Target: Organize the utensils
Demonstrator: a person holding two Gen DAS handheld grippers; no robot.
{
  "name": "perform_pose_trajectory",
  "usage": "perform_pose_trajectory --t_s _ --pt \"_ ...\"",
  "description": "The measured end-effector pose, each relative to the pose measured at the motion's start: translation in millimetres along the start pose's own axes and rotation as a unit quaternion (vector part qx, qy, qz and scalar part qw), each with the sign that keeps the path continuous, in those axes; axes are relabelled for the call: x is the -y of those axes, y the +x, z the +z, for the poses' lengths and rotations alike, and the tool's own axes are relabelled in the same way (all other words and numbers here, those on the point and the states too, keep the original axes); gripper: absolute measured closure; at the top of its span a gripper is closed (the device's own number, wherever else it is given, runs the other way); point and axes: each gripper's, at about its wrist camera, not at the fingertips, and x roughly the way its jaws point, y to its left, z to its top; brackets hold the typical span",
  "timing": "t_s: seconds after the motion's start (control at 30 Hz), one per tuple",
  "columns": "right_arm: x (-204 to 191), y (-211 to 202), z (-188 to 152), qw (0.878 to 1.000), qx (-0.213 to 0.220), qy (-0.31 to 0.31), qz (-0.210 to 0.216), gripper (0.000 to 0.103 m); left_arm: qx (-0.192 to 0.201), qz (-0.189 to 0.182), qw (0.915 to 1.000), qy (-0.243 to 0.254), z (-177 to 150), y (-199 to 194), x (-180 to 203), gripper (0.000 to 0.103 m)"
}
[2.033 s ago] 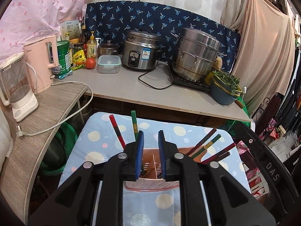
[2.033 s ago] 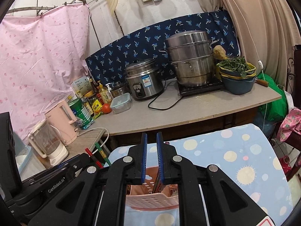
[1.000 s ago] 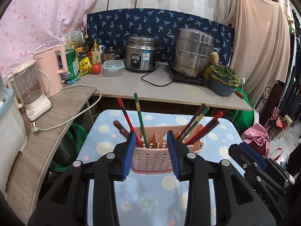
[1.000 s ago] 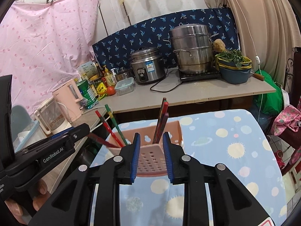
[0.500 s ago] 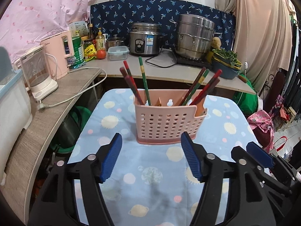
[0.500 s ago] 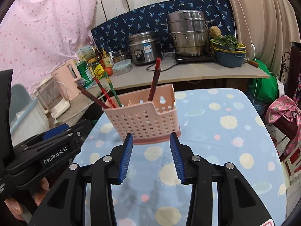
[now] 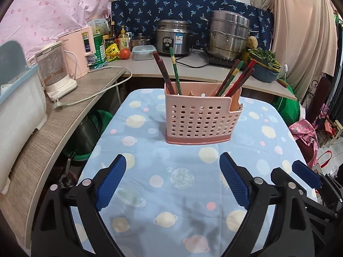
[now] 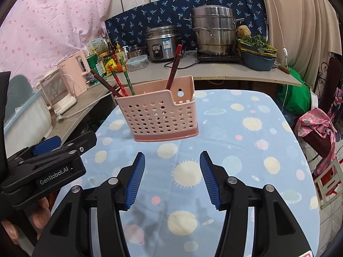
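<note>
- The left gripper had just been opening; its blue pads stood wide apart with nothing between them, only tablecloth beneath.
- The right gripper had also just been opening and stood about half spread, gripping nothing and touching nothing.
- Both grippers hovered low over the near part of the table, well short of the caddy; each showed at the edge of the other's view.
- A person's fingers wrapped the left gripper's handle.
- The pink perforated utensil caddy stood upright on the blue planet-print tablecloth, ahead of both grippers.
- Red, brown and green chopsticks leaned out of its compartments, one bunch at the left end, another at the right.
- Behind the table, a counter carried a rice cooker, a steel steamer pot and a pink kettle.
</note>
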Motion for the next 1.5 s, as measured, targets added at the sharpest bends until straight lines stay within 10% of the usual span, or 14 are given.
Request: perform_pose_trajectory --t_s 0.33,1.0,1.5 --pt "0 1 -9 1.000 -0.006 -0.009 -0.011 0.049 -0.010 0.012 0.9997 0.018 -19 -1 5 0.016" --pt "10 9 -13 0.999 -0.018 -0.002 -0.038 0.006 -0.022 0.044 0.9986 0.020 -31 9 2 0.007" --pt "11 12 -13 0.999 -0.020 -0.002 -0.048 0.006 -0.023 0.049 0.9983 0.024 -30 13 3 0.007"
